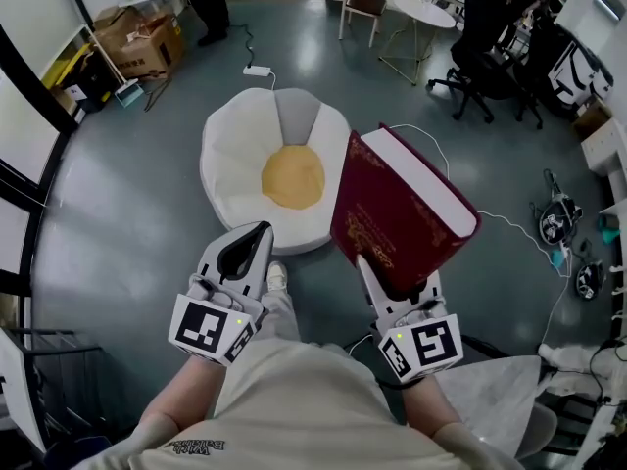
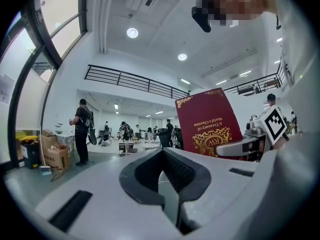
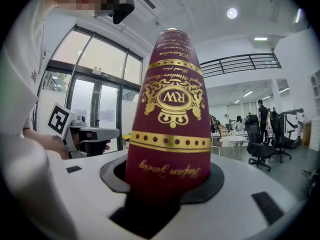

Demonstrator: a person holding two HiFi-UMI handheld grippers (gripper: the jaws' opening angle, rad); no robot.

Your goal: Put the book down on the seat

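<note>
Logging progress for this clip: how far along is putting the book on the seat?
Done: the book is off any surface, clamped at its lower end by the right gripper. In hand: it hangs tilted in the air at the right edge of the white seat, not resting on it. Left: bring it over the seat, lower it, let go. The left gripper is shut and empty.

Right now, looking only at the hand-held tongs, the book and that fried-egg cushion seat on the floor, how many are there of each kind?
Book: 1, dark red book
Seat: 1, white seat with a yellow centre
Tongs: 2, left tongs closed and empty, right tongs gripping the book
Total: 4
</note>
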